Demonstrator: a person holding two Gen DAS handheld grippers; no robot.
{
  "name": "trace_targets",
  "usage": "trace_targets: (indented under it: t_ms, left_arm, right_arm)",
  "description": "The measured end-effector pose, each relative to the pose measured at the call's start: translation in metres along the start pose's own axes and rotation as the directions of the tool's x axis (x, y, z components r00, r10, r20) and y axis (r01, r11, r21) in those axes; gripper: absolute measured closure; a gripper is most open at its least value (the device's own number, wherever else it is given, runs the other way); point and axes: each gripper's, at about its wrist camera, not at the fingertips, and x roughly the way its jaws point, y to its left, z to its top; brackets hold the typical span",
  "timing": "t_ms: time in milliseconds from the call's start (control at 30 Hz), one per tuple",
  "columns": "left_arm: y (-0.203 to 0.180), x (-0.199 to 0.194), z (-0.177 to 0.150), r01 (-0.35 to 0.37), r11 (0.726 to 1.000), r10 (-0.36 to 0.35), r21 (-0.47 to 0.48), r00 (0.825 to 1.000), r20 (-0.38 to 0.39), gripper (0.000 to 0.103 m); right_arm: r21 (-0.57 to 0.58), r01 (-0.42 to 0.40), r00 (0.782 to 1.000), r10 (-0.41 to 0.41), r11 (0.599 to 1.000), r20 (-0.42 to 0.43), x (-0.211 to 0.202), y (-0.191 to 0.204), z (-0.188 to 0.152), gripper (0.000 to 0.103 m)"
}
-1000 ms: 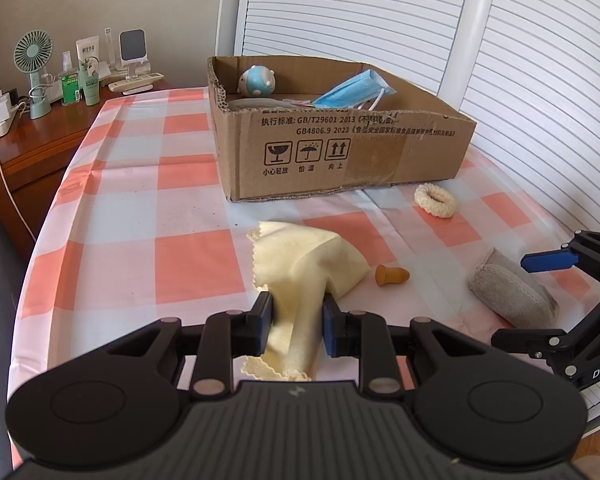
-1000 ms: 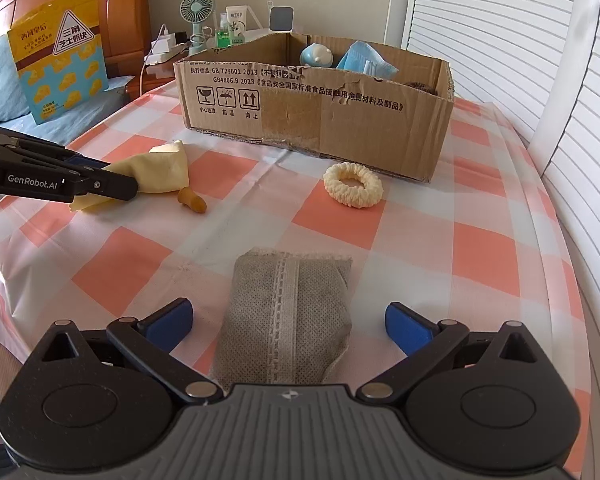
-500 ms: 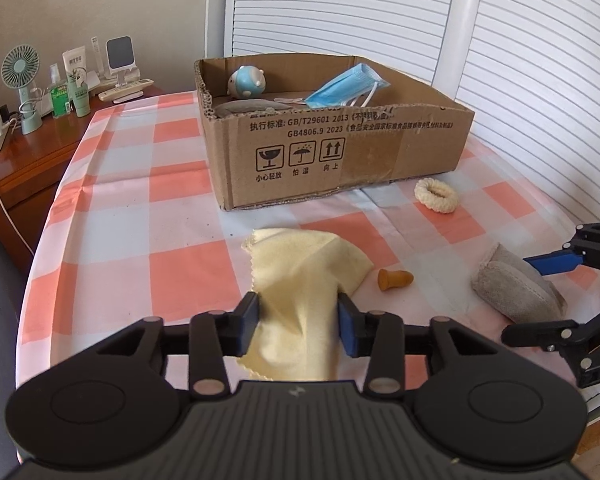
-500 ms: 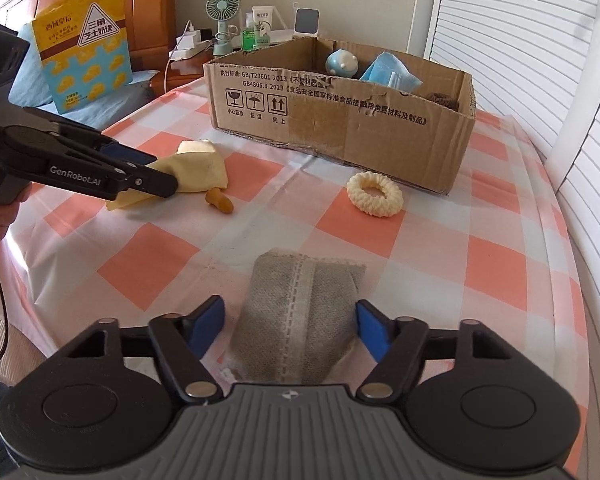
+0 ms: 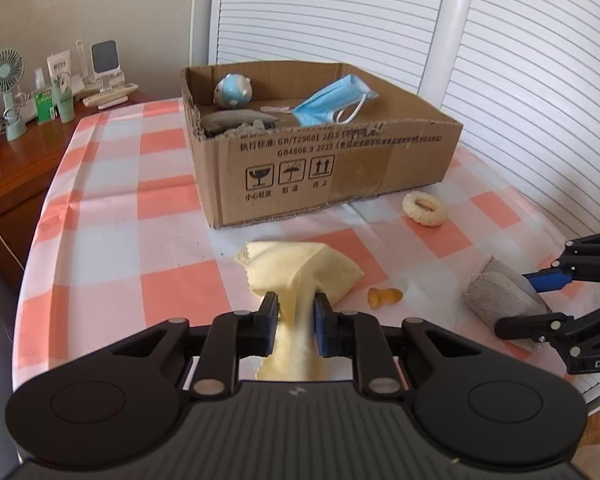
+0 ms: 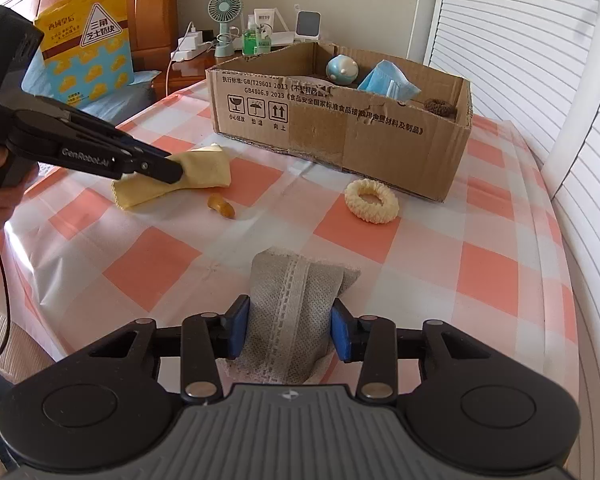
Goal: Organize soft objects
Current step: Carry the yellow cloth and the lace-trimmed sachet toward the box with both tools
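Left gripper [image 5: 296, 322] closing on the bunched pale yellow cloth [image 5: 300, 276], pads pressed into its gathered middle, where a second ago those jaws stood slacker about it; right gripper [image 6: 288, 330] closing on the grey woven pouch with a lace strip [image 6: 296, 308], pads at both flanks, against jaws spread far wider a second back. Between the two, loose on the orange-and-white checked tablecloth [image 6: 148, 280]: a small orange rubber nub [image 6: 221, 205] and a cream knitted ring [image 6: 371, 201] just before the open brown cardboard box [image 6: 340, 120]. Inside the box: a round blue-and-white toy [image 5: 233, 92], a blue face mask [image 5: 334, 100], a dark brown scrunchie [image 6: 440, 107]. Bare cloth left of the box; tablecloth edge near below both grippers
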Motion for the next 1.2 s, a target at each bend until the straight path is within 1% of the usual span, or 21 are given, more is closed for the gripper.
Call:
trace_targets:
  t_ms: [100,233,267,333,400,467,500,533,567,600,633,700,767,800,867,900,933,1000,1100,1200]
  left_arm:
    - [0.0,-0.009,0.003,0.002,1.0,-0.003,0.024,1.0,0.007,0.086]
    - [-0.003,-0.021,0.008,-0.004,0.996,0.004,0.087,1.0,0.0,0.084]
    - [-0.003,-0.022,0.009,-0.006,0.995,0.006,0.096,1.0,-0.004,0.083]
    - [-0.003,-0.022,0.01,-0.011,0.995,0.011,0.099,1.0,-0.002,0.07]
    - [-0.005,-0.017,0.01,-0.001,0.994,0.003,0.108,1.0,-0.013,0.068]
    - [-0.008,-0.009,0.008,-0.008,0.993,0.011,0.119,1.0,-0.026,0.068]
    - [-0.009,-0.005,0.006,-0.01,0.992,0.015,0.122,0.999,-0.037,0.065]
    - [-0.01,-0.001,0.005,-0.009,0.992,0.015,0.124,0.999,-0.046,0.058]
    - [-0.011,0.003,0.004,-0.009,0.992,0.016,0.126,0.998,-0.052,0.054]
    - [-0.011,0.006,0.004,-0.014,0.992,0.021,0.129,0.998,-0.054,0.046]
    - [-0.011,0.009,0.004,-0.025,0.991,0.032,0.132,0.998,-0.05,0.035]
    - [-0.012,0.015,0.005,-0.057,0.989,0.064,0.135,0.997,-0.043,0.029]
    - [-0.012,0.019,0.006,-0.081,0.987,0.085,0.138,0.996,-0.027,0.028]
    - [-0.011,0.021,0.006,-0.083,0.987,0.087,0.138,0.996,-0.025,0.029]
    - [-0.008,0.025,0.009,-0.065,0.991,0.069,0.113,0.997,-0.029,0.04]
    - [-0.007,0.026,0.01,-0.055,0.994,0.058,0.096,0.998,-0.033,0.052]
    - [-0.007,0.026,0.01,-0.051,0.995,0.053,0.091,0.998,-0.027,0.068]
    - [-0.007,0.024,0.01,-0.045,0.994,0.046,0.096,0.999,-0.016,0.084]
    - [-0.007,0.021,0.011,-0.036,0.995,0.038,0.097,0.999,-0.016,0.09]
    - [-0.006,0.018,0.009,-0.039,0.994,0.041,0.097,0.999,-0.019,0.093]
  right_arm:
    - [-0.009,0.005,1.0,-0.005,1.0,0.001,-0.004,0.0,0.001,0.059]
    - [-0.011,0.008,1.0,-0.008,1.0,-0.002,-0.003,-0.002,-0.001,0.059]
    - [-0.008,0.006,1.0,-0.006,1.0,0.0,-0.003,-0.002,-0.002,0.059]
    - [-0.002,0.004,1.0,-0.004,1.0,0.004,-0.003,-0.002,-0.002,0.059]
    - [0.005,0.002,1.0,-0.002,1.0,0.005,-0.004,-0.002,-0.002,0.059]
    - [0.005,0.001,1.0,-0.001,1.0,0.003,-0.004,-0.002,-0.002,0.059]
    - [0.006,0.001,1.0,-0.001,1.0,0.002,-0.004,-0.002,-0.002,0.059]
    - [0.008,0.001,1.0,-0.001,1.0,0.0,-0.004,-0.003,-0.003,0.059]
    - [0.009,0.002,1.0,-0.002,1.0,-0.001,-0.004,-0.003,-0.002,0.059]
    - [0.01,0.003,1.0,-0.003,1.0,0.0,-0.004,-0.003,-0.003,0.059]
    - [0.01,0.003,1.0,-0.003,1.0,0.0,-0.004,-0.003,-0.003,0.059]
    - [0.009,0.004,1.0,-0.004,1.0,-0.001,-0.004,-0.003,-0.003,0.059]
    - [0.013,0.003,1.0,-0.003,1.0,-0.002,-0.003,-0.003,-0.002,0.059]
    - [0.014,0.003,1.0,-0.003,1.0,-0.002,-0.003,-0.003,-0.002,0.059]
    - [0.016,0.004,1.0,-0.004,1.0,-0.002,-0.003,-0.003,-0.002,0.059]
    - [0.016,0.003,1.0,-0.003,1.0,-0.002,-0.003,-0.003,-0.002,0.059]
    - [0.015,0.003,1.0,-0.003,1.0,-0.002,-0.003,-0.003,-0.002,0.059]
    - [0.016,0.003,1.0,-0.003,1.0,-0.002,-0.003,-0.003,-0.002,0.059]
    - [0.014,0.004,1.0,-0.004,1.0,0.002,-0.003,-0.003,-0.002,0.059]
    - [0.011,0.004,1.0,-0.004,1.0,0.006,-0.004,-0.003,-0.001,0.059]
